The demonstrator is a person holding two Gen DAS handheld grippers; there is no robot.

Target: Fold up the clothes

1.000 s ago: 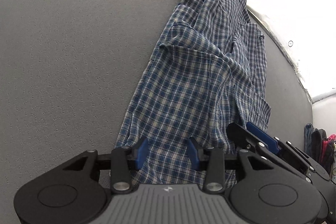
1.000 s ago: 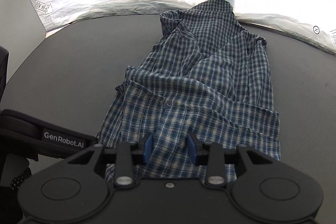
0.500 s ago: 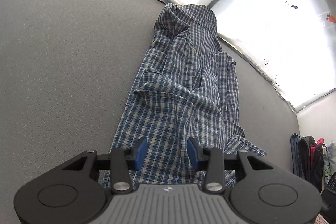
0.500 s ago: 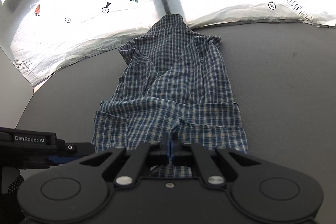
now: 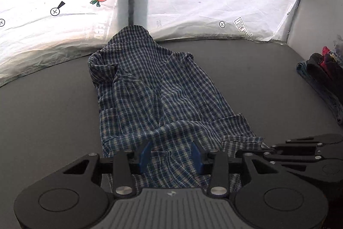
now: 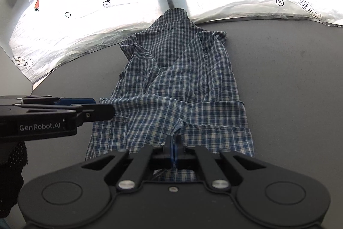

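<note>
Plaid shirt (image 6: 178,87) narrowed lengthwise on table (image 6: 289,78); crosswise fold left. Right gripper (image 6: 174,148) fingers clamped on 6 o'clock hem; left gripper (image 5: 170,153) fingers apart, empty.

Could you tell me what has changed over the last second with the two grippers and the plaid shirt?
The right gripper closed its jaws on the near hem of the plaid shirt, pinching up a small ridge of cloth. The left gripper rolled upright and swung to face the collar. Its jaws stayed open, and the shirt stayed spread on the grey table.
</note>
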